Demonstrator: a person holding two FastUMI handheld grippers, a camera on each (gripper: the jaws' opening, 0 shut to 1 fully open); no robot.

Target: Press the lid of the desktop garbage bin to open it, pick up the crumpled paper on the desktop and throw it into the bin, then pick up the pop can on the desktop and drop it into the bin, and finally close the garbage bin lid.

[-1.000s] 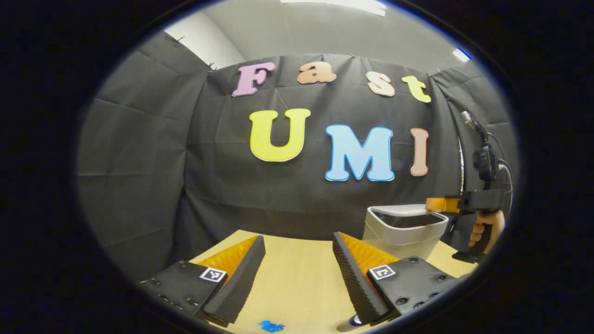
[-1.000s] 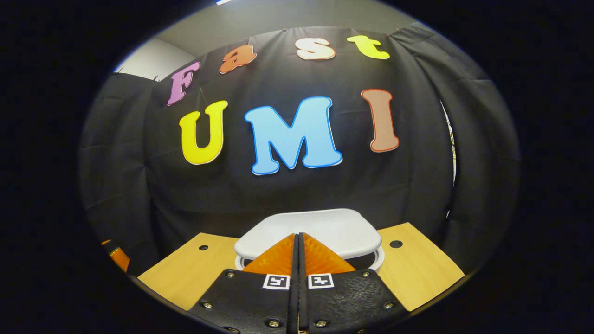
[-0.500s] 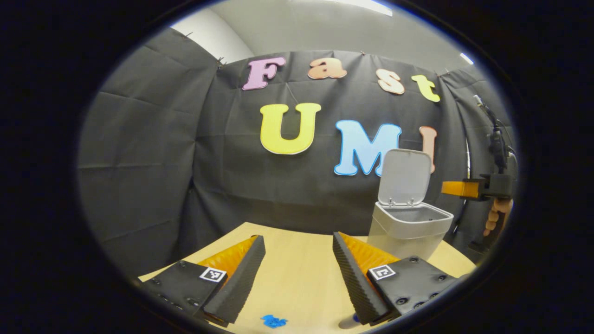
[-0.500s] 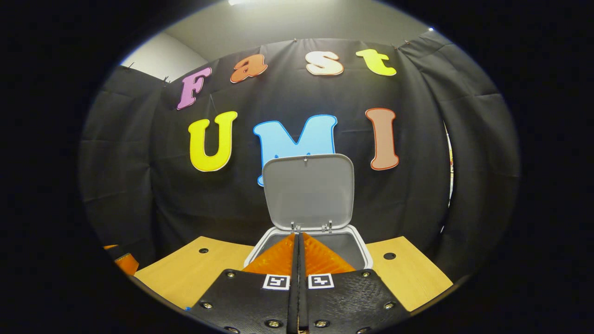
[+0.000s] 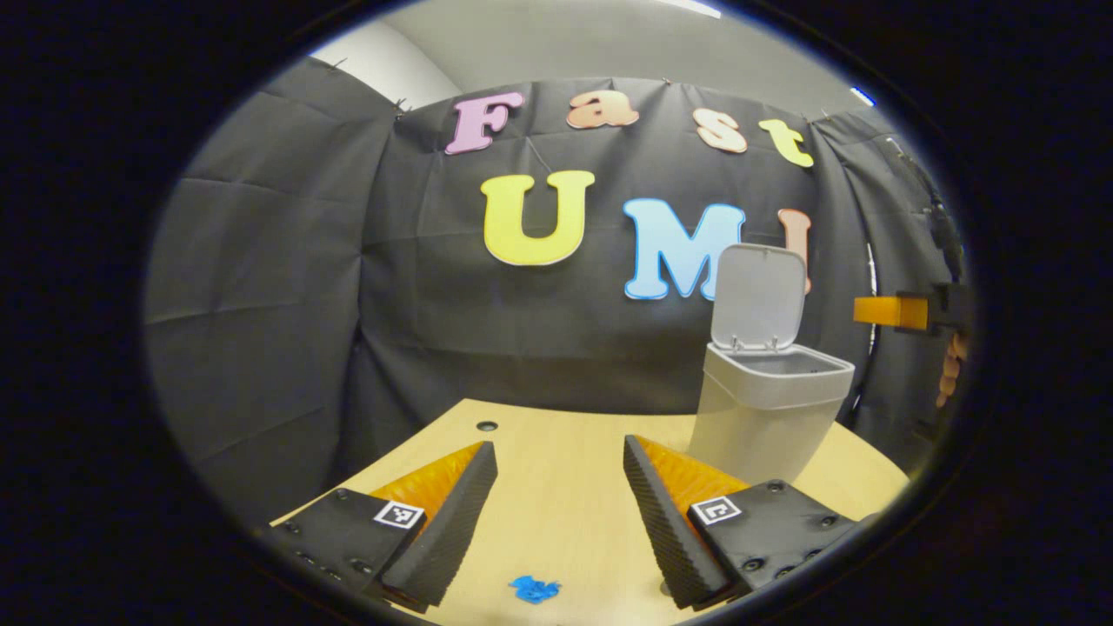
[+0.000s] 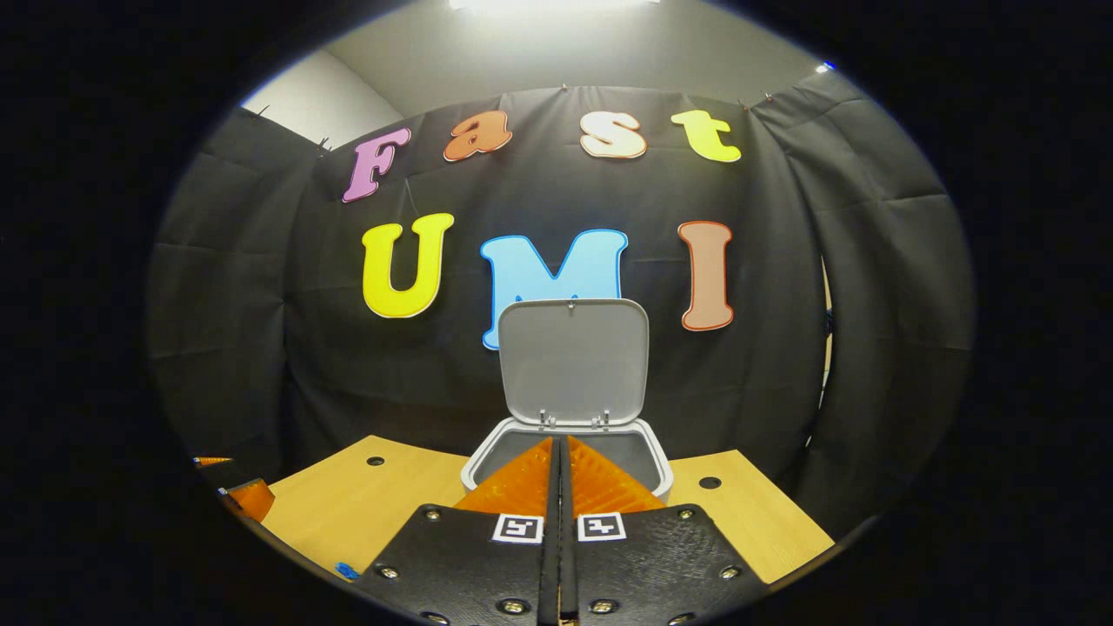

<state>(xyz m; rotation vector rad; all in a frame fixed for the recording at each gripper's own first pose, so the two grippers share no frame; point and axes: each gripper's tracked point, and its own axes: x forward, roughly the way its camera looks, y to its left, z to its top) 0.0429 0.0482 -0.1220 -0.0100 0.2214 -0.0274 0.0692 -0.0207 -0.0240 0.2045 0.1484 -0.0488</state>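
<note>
Left gripper [image 5: 556, 513]: fingers spread wide, nothing between them, low over the desk [image 5: 565, 469]. Garbage bin [image 5: 765, 417] stands on the desk ahead and to the right of the right finger; its lid [image 5: 758, 296] is tipped up, roughly vertical, and the opening is exposed. A small blue scrap [image 5: 533, 589] lies on the desk between the fingers, close to the camera. Far right of this view, beyond the bin: the other gripper's fingers, level and above rim height, with the fingers of the hand [image 5: 949, 372] holding it below.

Right gripper [image 6: 559, 474]: fingers pressed together, nothing held. Bin rim sits straight ahead just past the tips; whether they touch the rim cannot be told.
</note>
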